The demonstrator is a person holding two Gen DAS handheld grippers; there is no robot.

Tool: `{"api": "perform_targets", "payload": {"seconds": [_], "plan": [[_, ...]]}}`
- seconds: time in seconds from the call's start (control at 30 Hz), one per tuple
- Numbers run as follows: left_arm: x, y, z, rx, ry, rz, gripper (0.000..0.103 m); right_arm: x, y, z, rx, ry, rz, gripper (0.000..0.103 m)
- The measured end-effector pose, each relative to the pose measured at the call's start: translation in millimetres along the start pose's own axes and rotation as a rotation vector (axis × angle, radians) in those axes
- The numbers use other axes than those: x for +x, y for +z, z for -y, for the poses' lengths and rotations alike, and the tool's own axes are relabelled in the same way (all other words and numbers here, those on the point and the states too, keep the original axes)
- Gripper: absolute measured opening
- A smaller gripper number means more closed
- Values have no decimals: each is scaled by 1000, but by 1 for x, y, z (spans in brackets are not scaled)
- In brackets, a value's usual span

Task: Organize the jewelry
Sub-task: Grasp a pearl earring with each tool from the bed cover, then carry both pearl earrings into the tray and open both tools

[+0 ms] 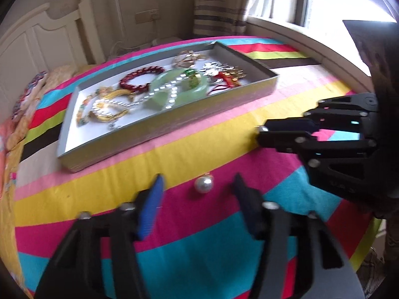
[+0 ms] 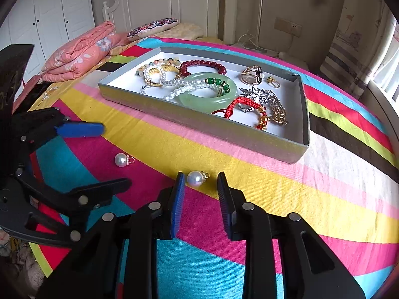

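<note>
Two loose pearl pendants lie on the striped bedspread. One pearl (image 1: 203, 184) sits just ahead of my open left gripper (image 1: 198, 183), between its fingertips; it also shows in the right wrist view (image 2: 121, 159). The other pearl (image 2: 195, 178) lies just ahead of my open right gripper (image 2: 201, 178). A grey tray (image 2: 199, 122) beyond them holds a jade bangle (image 2: 208, 97), a red bead bracelet (image 2: 203, 64), a pearl necklace (image 2: 172, 83), rings and brooches. The left gripper (image 2: 109, 154) shows at the left of the right wrist view, the right gripper (image 1: 260, 134) at the right of the left wrist view.
A folded pink quilt (image 2: 79, 52) and an embroidered pillow (image 2: 152, 28) lie at the head of the bed by the white headboard (image 2: 174, 2). A window sill (image 1: 286, 27) and curtain run along the far side. The bed edge drops off near the grippers.
</note>
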State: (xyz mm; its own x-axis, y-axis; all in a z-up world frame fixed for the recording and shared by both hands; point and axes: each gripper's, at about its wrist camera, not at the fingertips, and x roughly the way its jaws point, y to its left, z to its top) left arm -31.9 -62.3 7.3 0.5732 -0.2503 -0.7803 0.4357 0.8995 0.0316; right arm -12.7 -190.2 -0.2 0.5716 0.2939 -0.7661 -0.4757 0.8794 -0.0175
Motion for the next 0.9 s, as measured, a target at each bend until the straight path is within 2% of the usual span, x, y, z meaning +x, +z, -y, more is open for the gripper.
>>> {"api": "perform_targets", "payload": {"seconds": [0.07, 0.4, 0.73, 0.9], "plan": [[0, -1, 7, 41, 3, 12, 13, -1, -1, 3, 14, 7, 3, 15], [-7, -7, 24, 82, 70, 44, 13, 0, 0, 6, 25, 10, 2, 15], [-14, -12, 18, 62, 81, 60, 13, 0, 0, 9, 37, 2, 4, 15], [-14, -13, 17, 55, 110, 63, 13, -4, -1, 11, 44, -4, 23, 15]]}}
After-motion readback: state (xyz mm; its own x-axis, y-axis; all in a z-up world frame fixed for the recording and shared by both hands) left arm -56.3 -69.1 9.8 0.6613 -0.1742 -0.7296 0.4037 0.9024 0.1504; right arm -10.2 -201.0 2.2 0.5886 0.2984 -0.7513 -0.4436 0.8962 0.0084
